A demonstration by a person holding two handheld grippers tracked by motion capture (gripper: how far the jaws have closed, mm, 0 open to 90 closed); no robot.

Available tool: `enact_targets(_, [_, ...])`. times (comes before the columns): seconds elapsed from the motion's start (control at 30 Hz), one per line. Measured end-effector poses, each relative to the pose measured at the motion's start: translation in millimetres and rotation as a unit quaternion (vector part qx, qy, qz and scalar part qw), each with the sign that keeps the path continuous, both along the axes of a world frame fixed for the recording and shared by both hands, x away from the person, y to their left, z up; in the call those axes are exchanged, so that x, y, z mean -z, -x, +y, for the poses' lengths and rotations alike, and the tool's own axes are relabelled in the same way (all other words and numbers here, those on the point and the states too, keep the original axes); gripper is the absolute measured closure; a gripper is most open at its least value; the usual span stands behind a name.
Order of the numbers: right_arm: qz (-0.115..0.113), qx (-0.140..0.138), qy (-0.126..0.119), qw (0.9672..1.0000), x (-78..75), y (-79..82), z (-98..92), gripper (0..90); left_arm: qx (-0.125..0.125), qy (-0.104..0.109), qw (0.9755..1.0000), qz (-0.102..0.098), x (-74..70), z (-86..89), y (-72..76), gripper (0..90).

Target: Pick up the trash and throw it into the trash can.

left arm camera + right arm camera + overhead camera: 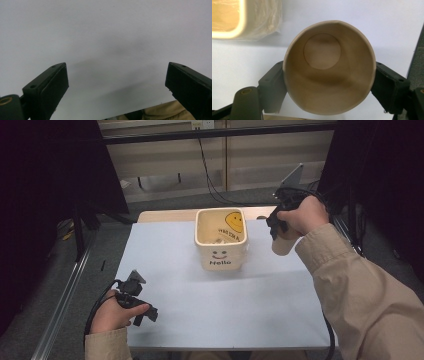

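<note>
From my remote station I see a cream square plastic bin [221,240] printed with a smiley face and the word "Hello", standing toward twelve o'clock on the white matte table cover [210,300]. A yellow smiley shows on its inner wall, and something pale lies at its bottom that I cannot make out. At about two o'clock, just beside the bin's right side, my right gripper [278,231] holds a tan paper cup [283,242] above the cover; the cup's pale lower body hangs below the hand. In the right gripper view the round tan paper cup [329,67] faces me mouth-on, smooth-walled and empty, its flat circular base visible inside, with the two black jaws pressed against its rim on either side and the rim slightly flattened at the top. A corner of the bin [242,22], wrapped in clear crinkled film, sits beyond it. At eight o'clock my left gripper [137,307] rests low near the cover's front edge. In the left gripper view its blocky black jaws stand wide apart with nothing between them, over the plain cover [105,37].
</note>
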State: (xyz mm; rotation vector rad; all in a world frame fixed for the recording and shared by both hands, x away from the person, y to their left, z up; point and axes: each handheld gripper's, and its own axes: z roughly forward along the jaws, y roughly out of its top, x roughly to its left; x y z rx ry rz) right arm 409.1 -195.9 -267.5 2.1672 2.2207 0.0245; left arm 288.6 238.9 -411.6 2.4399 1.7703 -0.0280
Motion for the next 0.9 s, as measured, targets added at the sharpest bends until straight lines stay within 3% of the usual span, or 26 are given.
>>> enact_targets(0.17, [-0.009, -0.007, 0.015, 0.9998, -20.3, -5.3, 5.9, 21.7, 0.0, 0.007, 1.0, 0.001, -0.2, -0.3, -0.9, 4.6])
enact_targets(0.37, [-0.008, -0.013, 0.005, 0.9999, -44.4, -14.0, 11.4, 21.8, 0.004, 0.007, 1.0, 0.002, -0.7, 1.5, -0.9, 4.6])
enact_targets(0.4, [-0.009, -0.013, 0.007, 0.9999, -48.4, -15.6, 12.0, 21.8, -0.007, 0.014, 0.9999, 0.001, -0.3, 0.5, -0.1, 4.6])
enact_targets(0.57, [-0.011, -0.014, 0.017, 0.9997, -67.1, -23.4, 13.9, 21.8, -0.004, 0.014, 0.9999, 0.003, -0.5, 1.3, -0.6, 4.6])
enact_targets(0.9, [-0.014, -0.002, 0.008, 0.9999, -92.3, -33.0, 8.7, 21.8, 0.0, 0.01, 0.9999, 0.002, -1.1, 2.8, -1.2, 4.6])
